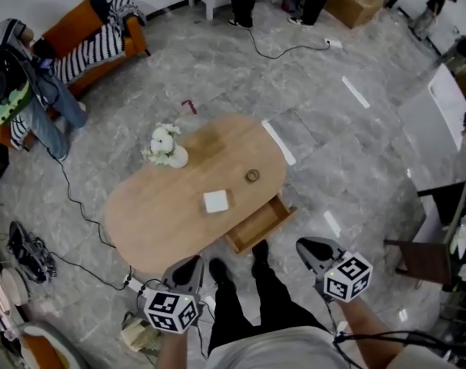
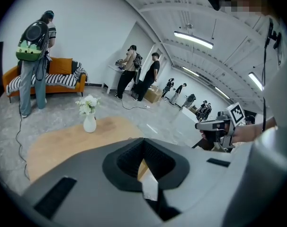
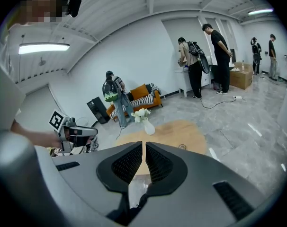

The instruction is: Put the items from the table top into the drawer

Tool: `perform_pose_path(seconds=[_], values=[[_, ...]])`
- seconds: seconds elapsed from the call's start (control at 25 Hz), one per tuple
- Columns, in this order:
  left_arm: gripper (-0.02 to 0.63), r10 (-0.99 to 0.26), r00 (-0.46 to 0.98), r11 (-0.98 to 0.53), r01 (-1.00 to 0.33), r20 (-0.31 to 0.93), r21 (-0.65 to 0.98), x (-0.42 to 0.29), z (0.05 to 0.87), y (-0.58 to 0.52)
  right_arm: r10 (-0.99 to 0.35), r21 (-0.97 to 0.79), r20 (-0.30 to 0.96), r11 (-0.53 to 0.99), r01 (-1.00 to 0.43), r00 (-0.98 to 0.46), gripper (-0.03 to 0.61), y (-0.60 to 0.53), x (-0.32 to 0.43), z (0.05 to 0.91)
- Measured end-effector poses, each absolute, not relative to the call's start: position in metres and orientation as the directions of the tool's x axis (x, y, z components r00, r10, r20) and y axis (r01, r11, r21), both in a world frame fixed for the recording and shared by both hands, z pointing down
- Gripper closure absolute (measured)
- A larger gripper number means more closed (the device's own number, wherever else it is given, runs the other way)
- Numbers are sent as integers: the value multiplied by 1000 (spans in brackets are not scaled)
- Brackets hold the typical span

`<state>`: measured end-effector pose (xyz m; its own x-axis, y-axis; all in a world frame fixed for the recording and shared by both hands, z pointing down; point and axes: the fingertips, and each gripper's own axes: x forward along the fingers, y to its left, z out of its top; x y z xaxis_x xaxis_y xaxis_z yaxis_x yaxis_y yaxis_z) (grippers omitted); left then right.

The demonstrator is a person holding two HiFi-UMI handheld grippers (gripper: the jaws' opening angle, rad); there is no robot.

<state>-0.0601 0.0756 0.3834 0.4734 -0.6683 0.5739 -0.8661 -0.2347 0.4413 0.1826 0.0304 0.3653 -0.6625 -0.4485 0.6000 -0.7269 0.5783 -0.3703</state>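
An oval wooden table (image 1: 152,221) carries a white square box (image 1: 215,201), a small dark ring (image 1: 252,175) and a vase of white flowers (image 1: 165,148). The drawer (image 1: 260,223) stands pulled out of the table's near side and looks empty. My left gripper (image 1: 188,266) hangs over the floor just off the table's near edge, left of the drawer, shut and holding nothing. My right gripper (image 1: 308,246) hovers right of the drawer, its jaws together with nothing between them. The vase (image 2: 89,123) and tabletop (image 3: 181,131) show past the jaws in both gripper views.
My feet (image 1: 218,269) stand in front of the open drawer. Cables (image 1: 75,206) trail over the grey floor on the left. An orange sofa (image 1: 94,37) and a standing person (image 1: 25,98) are at the far left, and a dark chair (image 1: 421,256) at the right.
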Motion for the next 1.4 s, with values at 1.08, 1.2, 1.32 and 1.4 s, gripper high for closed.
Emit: perform_pose_path(seconds=[1.08,1.2,1.32,1.4], values=[[612,-639,365,-75,-906,677,418,-61,528,22,-233,-474,637,634,-611,-735,534,-5,151,487],[612,-637,365,-72,-905,679,419,-61,543,17,-214,-479,640,640,-601,-738,534,-6,148,501],[611,-621,373,-71,-903,689,425,-59,562,14,-195,-489,637,645,-587,-746,534,-5,143,513],[611,-611,378,-70,-901,696,427,-58,575,11,-187,-498,634,643,-581,-750,534,-5,140,521]])
